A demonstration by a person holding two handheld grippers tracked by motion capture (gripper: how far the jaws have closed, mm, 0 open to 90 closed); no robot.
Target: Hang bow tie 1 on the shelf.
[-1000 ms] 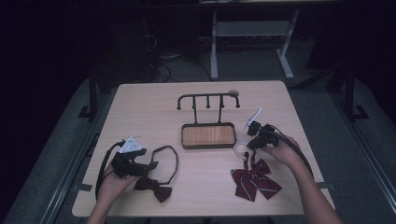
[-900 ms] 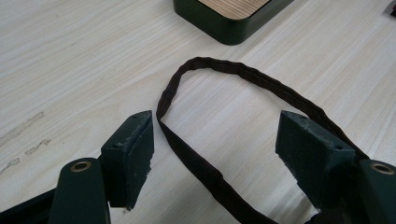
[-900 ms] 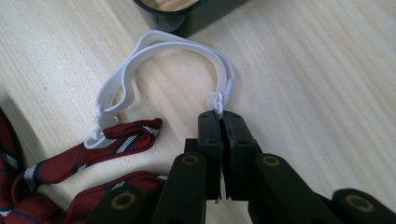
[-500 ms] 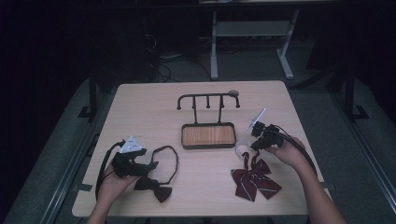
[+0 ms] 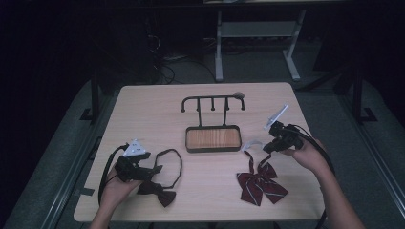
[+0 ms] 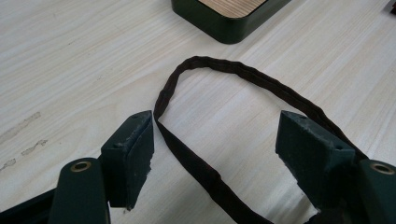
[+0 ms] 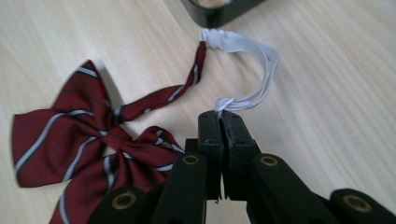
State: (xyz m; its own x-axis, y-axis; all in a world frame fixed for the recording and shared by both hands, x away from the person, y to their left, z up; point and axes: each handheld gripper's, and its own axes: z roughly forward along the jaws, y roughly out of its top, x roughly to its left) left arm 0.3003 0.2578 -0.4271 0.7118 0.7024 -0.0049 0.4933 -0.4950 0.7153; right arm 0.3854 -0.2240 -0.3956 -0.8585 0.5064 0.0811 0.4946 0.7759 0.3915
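The right gripper has its jaws pinched tight on the white elastic loop of the red striped bow tie, probably so the tie can be hung on the hook stand behind it. The left gripper rests wide open astride the black bow tie's strap, gripping nothing

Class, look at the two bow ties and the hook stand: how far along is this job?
Done: nothing hangs on the stand yet. In hand: the right gripper is shut on the white elastic loop of the red striped bow tie. Left: the black bow tie lies on the table, its strap between the open left gripper jaws, ungripped.
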